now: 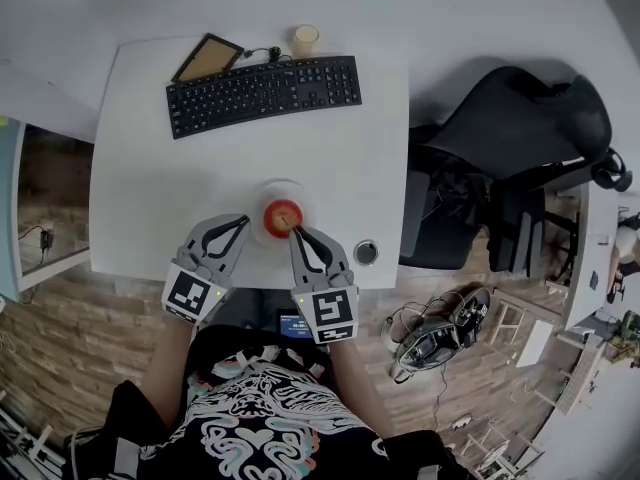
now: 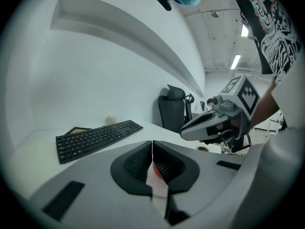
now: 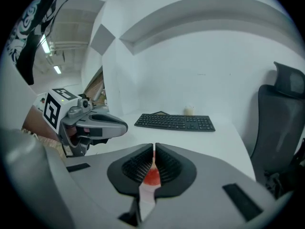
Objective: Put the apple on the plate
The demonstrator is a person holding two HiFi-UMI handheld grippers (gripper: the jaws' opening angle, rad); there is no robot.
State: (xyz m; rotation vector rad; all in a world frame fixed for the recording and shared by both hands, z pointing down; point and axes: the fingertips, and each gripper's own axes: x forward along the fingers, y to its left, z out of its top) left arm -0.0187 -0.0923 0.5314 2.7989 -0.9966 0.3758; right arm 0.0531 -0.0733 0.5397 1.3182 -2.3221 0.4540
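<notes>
In the head view a red apple (image 1: 283, 213) sits on a small white plate (image 1: 281, 186) near the table's front edge. My left gripper (image 1: 244, 222) is shut and empty, its tips beside the plate's left rim. The right gripper (image 1: 296, 231) is shut too, its tips at the apple's near side; whether they touch is unclear. In the left gripper view the jaws are closed (image 2: 152, 145), with a sliver of the apple (image 2: 156, 172) showing behind them and the right gripper (image 2: 206, 125) to the right. The right gripper view shows closed jaws (image 3: 154, 150) before the apple (image 3: 151, 176).
A black keyboard (image 1: 262, 93), a tablet (image 1: 207, 57) and a pale cup (image 1: 304, 39) lie at the table's far side. A small round metal object (image 1: 366, 252) sits right of the plate. A black office chair (image 1: 510, 148) stands right of the table.
</notes>
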